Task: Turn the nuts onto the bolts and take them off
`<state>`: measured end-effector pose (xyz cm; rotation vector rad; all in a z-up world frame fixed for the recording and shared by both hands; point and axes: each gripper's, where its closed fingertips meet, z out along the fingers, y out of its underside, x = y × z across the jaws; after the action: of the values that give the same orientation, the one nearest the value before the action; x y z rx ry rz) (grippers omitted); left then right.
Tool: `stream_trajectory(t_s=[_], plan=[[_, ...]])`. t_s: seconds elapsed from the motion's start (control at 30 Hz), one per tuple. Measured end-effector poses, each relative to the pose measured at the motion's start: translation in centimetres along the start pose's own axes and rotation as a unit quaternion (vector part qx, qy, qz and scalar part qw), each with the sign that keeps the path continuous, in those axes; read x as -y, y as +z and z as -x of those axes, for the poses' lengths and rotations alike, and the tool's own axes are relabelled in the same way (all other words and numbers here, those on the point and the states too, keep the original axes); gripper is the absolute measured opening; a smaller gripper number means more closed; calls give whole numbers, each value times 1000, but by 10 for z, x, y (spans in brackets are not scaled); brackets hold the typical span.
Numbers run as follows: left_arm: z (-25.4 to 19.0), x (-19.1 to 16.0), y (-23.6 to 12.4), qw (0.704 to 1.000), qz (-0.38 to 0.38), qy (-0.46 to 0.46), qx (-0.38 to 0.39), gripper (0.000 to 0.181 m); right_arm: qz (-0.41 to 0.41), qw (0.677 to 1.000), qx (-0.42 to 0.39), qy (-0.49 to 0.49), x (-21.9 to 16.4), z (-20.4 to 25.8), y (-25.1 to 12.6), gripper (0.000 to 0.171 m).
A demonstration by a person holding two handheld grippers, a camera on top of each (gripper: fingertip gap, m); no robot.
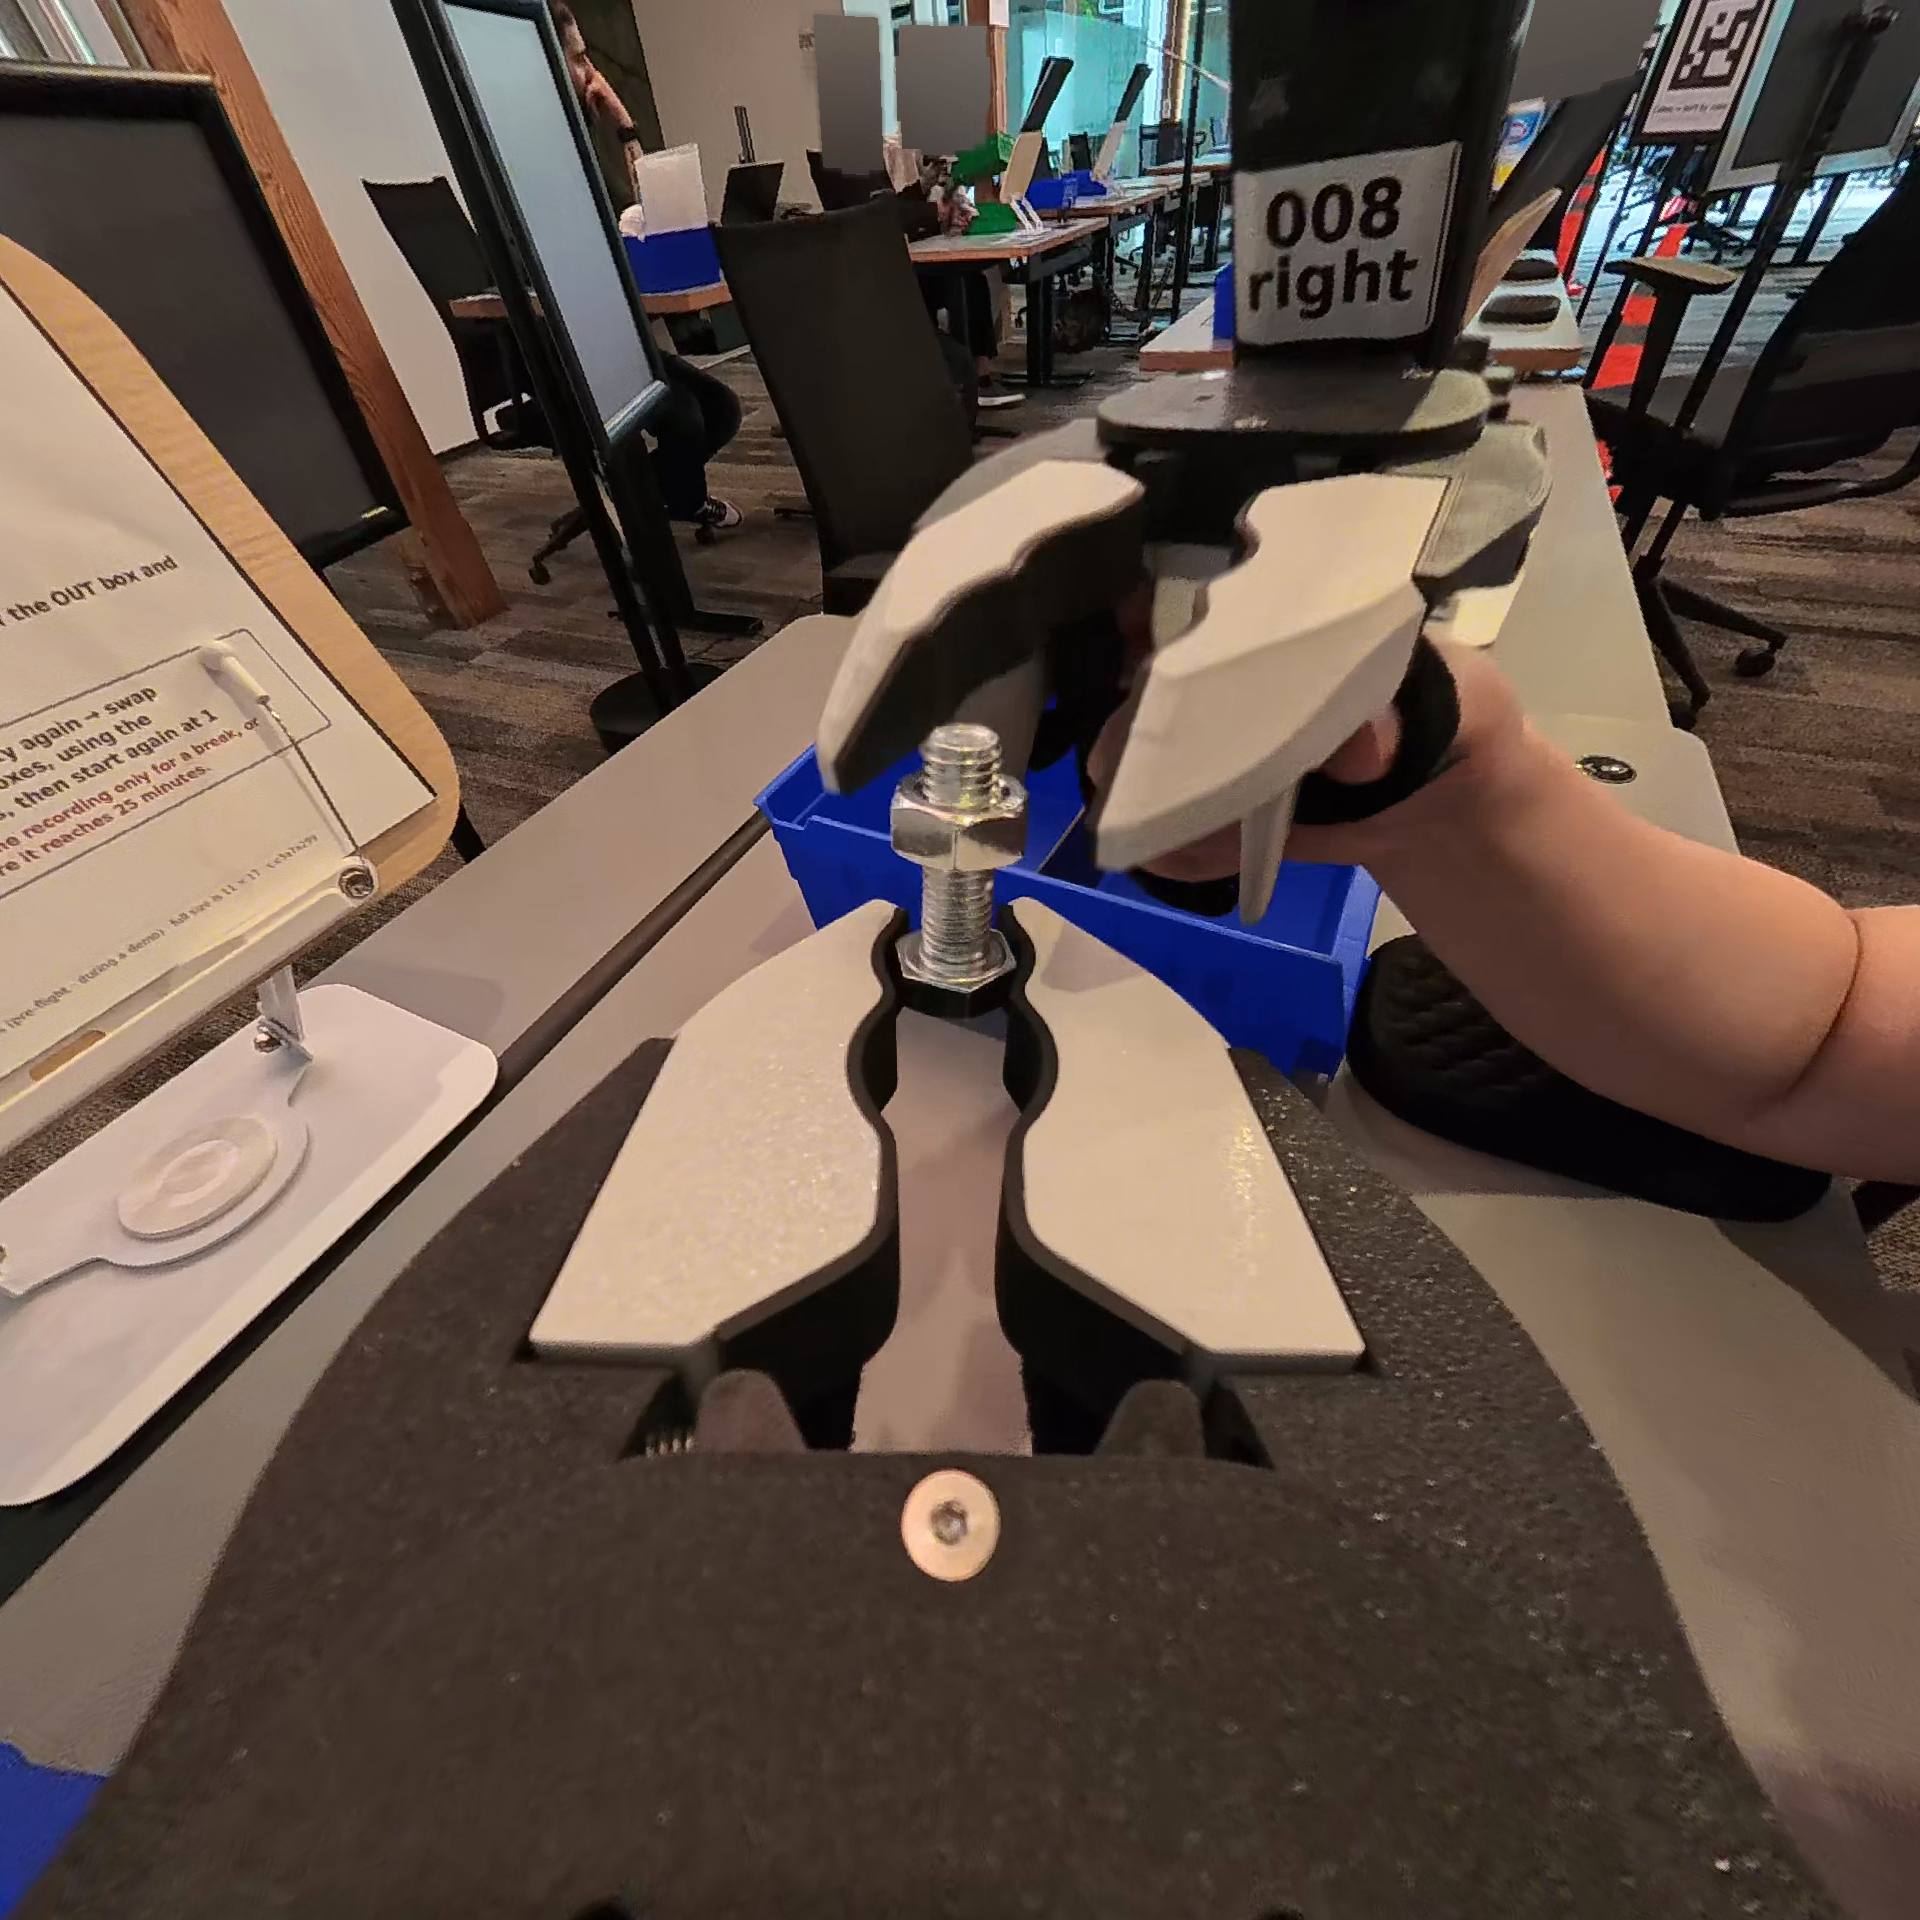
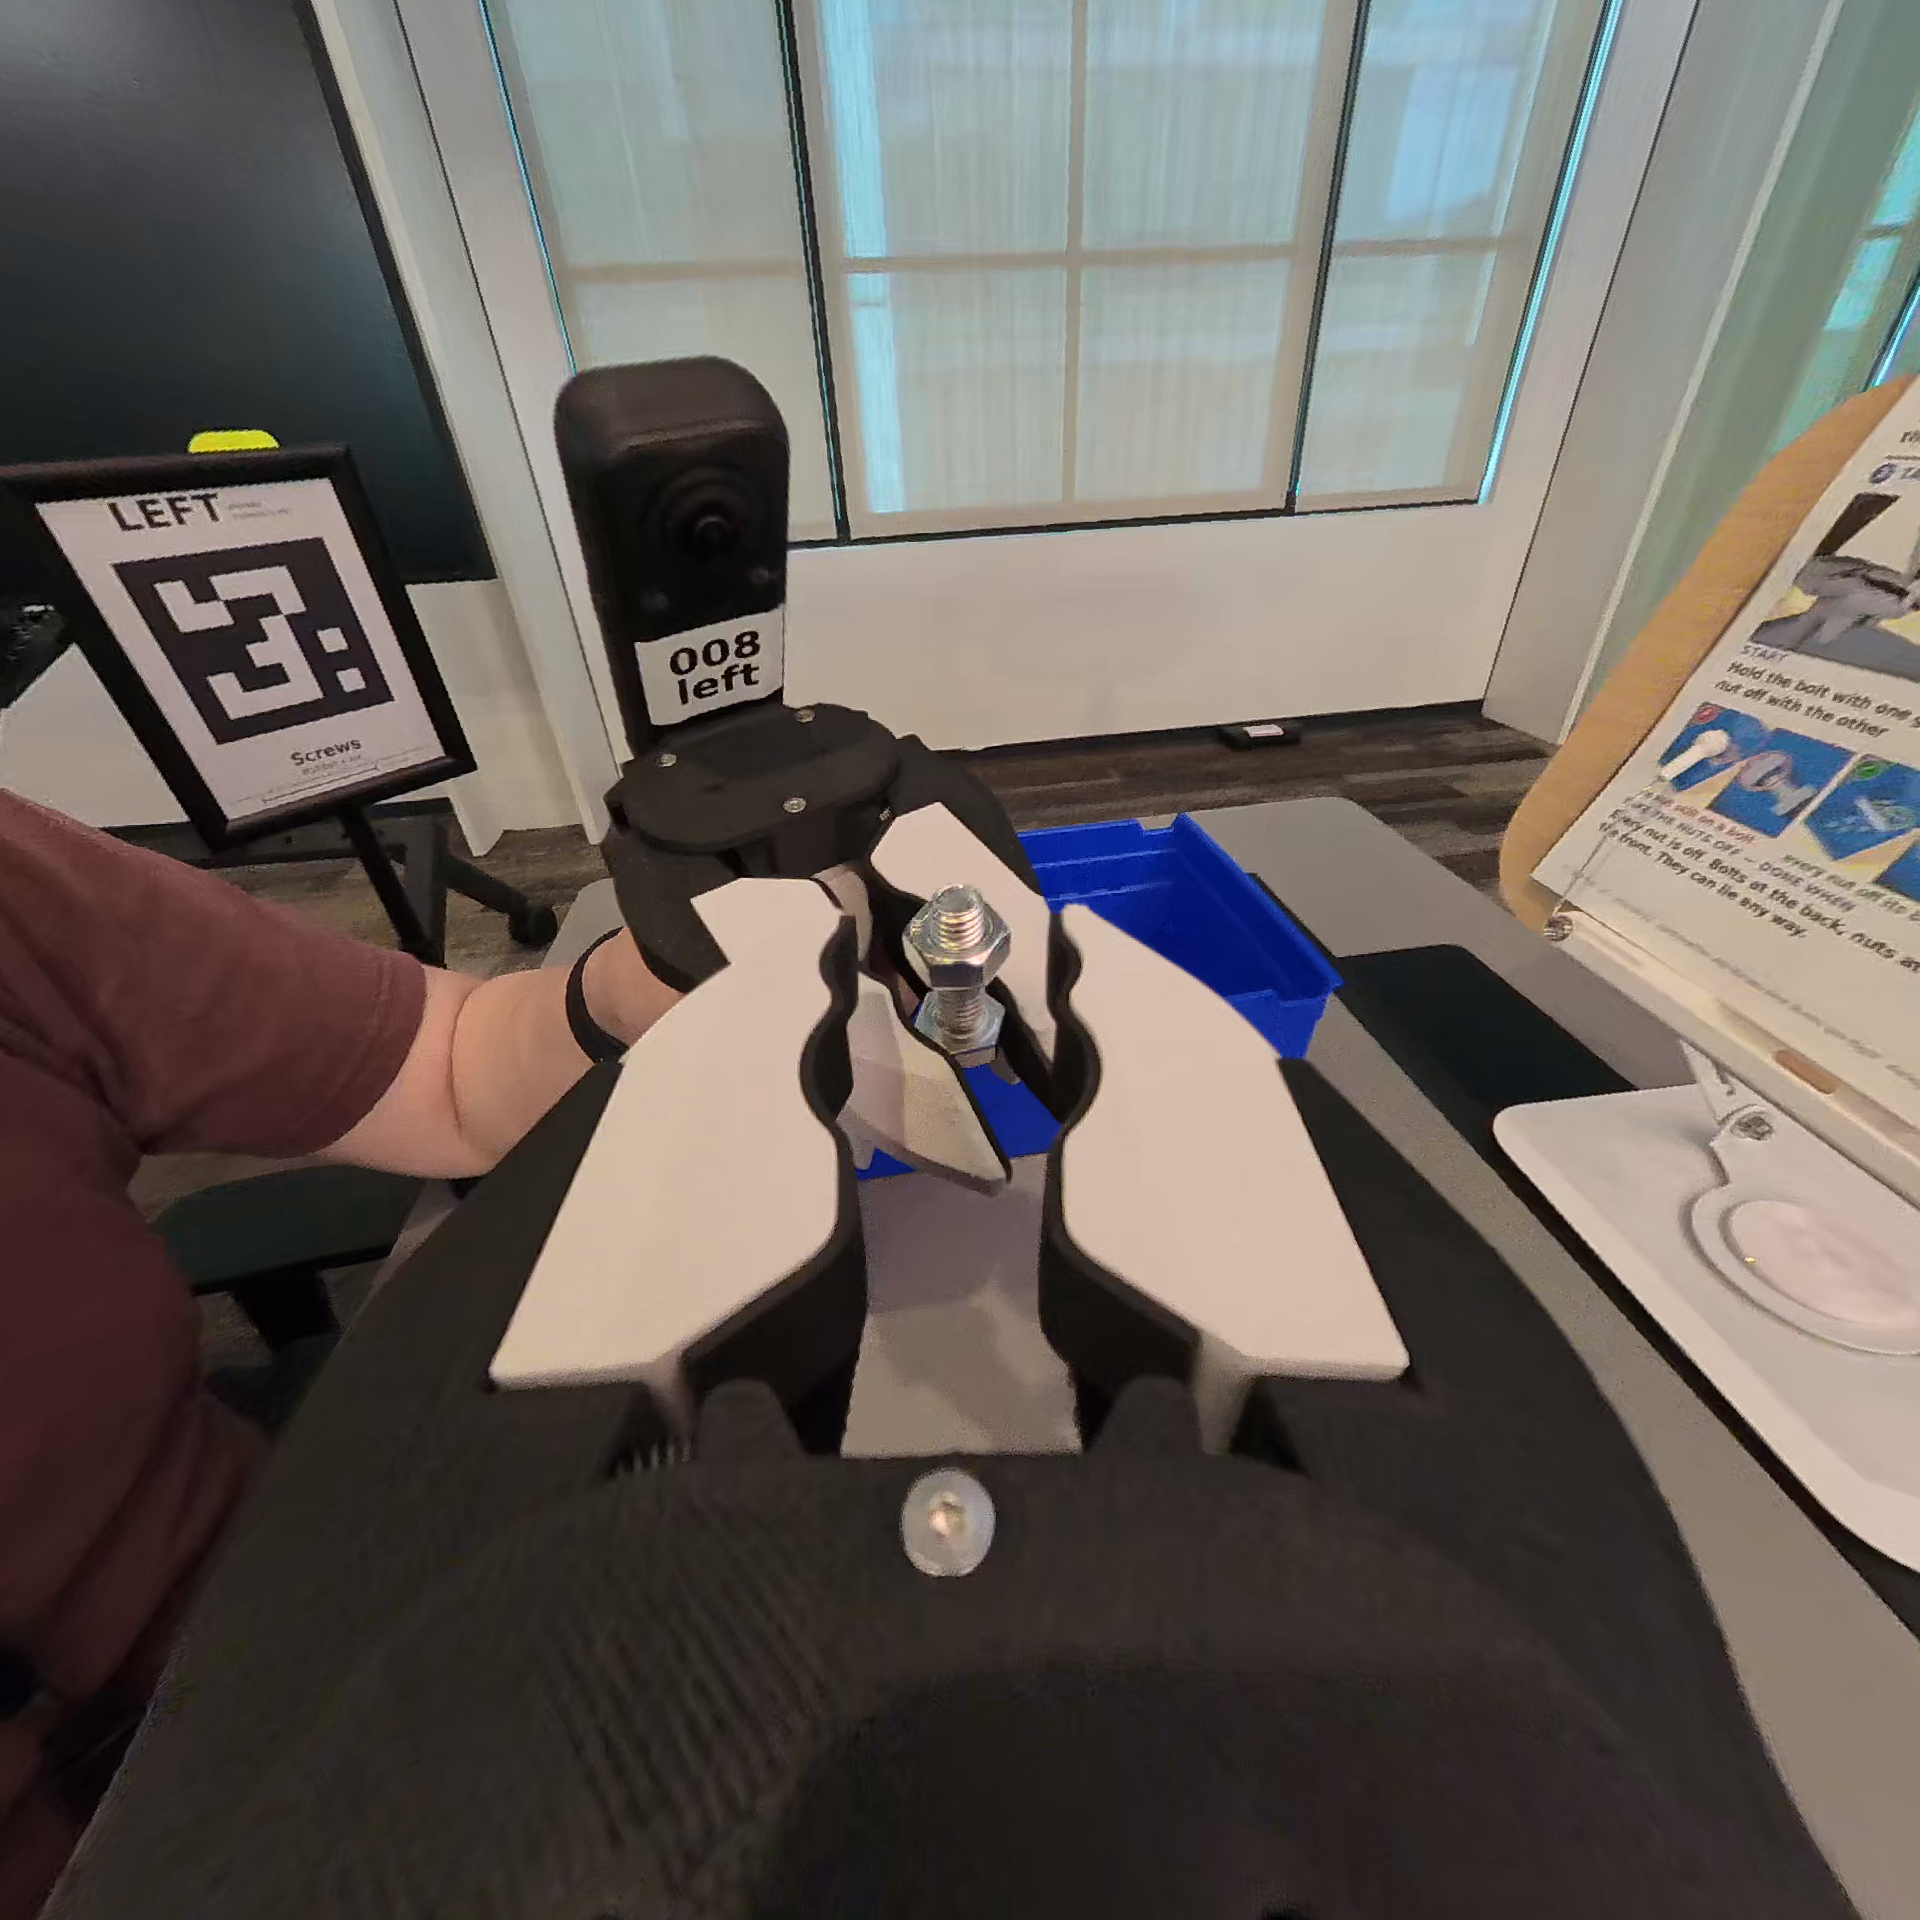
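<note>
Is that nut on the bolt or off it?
On. The nut sits partway down the bolt, with threads showing above and below it.

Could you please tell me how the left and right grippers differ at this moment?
The left gripper is shut on the bolt, holding it upright by its head; the right gripper is open and holds nothing, poised by the nut. Both have grey fingers on black bodies.
</note>
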<state>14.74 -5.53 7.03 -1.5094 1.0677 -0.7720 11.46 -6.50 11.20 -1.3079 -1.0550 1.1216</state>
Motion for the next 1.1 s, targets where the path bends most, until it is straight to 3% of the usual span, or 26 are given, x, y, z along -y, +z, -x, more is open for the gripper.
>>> stream_trajectory(t_s=[0.33,0.53,1.1], plan=[[-10,11,-7,997,-30,-46,-57,15,-57,996,37,52,14,-7,-18,31],[-16,7,-2,997,-22,-42,-66,15,-25,997,54,39,3,6,-2,31],[-21,13,-5,994,-36,-61,-88,15,-45,994,67,75,7,-2,-12,30]])
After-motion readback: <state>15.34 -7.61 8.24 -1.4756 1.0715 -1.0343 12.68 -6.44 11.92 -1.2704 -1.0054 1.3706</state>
